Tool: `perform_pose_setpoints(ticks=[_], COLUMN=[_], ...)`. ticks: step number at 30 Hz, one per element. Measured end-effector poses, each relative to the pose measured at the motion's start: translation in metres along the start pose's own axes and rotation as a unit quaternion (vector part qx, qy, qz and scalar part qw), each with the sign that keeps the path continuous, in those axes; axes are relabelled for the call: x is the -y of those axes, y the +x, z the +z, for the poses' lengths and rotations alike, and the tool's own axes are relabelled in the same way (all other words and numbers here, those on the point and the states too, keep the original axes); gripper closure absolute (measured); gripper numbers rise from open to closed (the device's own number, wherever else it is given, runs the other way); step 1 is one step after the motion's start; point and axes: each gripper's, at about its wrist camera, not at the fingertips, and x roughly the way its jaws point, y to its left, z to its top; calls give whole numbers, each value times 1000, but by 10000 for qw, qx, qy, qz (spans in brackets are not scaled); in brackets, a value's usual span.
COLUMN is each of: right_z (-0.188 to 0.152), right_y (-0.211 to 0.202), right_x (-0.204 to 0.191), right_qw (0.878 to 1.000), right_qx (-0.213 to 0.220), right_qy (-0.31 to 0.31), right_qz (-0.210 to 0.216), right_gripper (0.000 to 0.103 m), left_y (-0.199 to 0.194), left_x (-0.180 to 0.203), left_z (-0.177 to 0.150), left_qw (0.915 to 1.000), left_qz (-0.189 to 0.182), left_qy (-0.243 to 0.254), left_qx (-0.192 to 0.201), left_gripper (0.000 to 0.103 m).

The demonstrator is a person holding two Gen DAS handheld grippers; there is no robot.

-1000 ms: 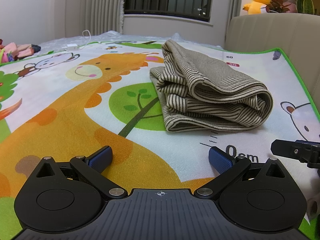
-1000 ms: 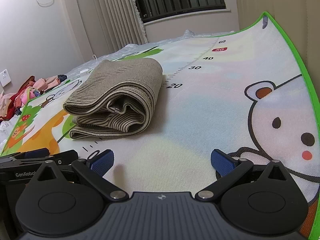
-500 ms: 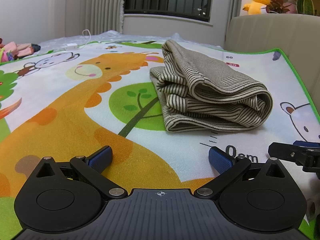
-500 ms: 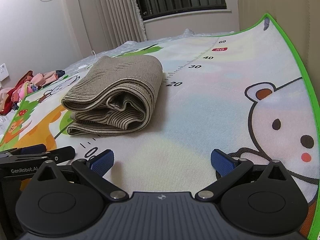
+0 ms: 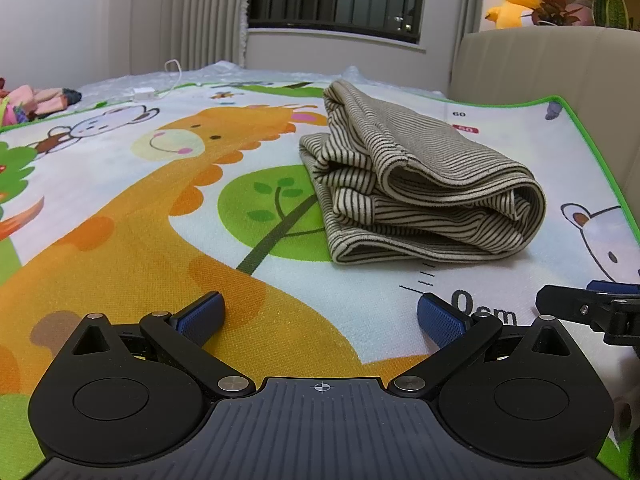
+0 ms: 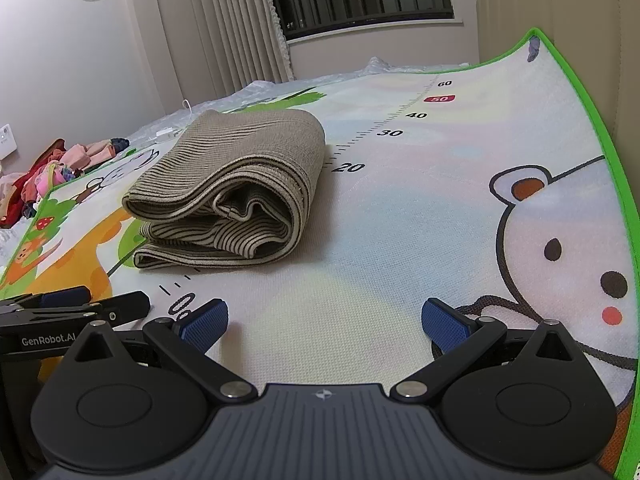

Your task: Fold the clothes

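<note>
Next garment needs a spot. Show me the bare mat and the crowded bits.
Bare mat lies right of the folded striped garment, between the printed ruler scale and the green edge. The giraffe print left of the garment is also free. Crowded: the near strip, where the open left claw and open right claw sit, and the clothes pile beyond the mat's left edge.

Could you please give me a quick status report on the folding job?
Left gripper open, empty. Right gripper open, empty. Striped garment folded on the play mat, ahead of both grippers, untouched. Nothing in the way.
</note>
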Motion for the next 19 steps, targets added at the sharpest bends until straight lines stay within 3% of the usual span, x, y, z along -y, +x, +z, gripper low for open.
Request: perform_pose_setpoints(ticks=[19], right_z=[1], right_y=[0], right_x=[-2], right_qw=[10000], right_qx=[-26], right_qy=[-59], right_qz=[-50], right_gripper=[0], left_y=[0], left_x=[0], left_z=[0], left_qw=[10000], left_qz=[0], left_qy=[-6], left_qx=[22], left_gripper=[0])
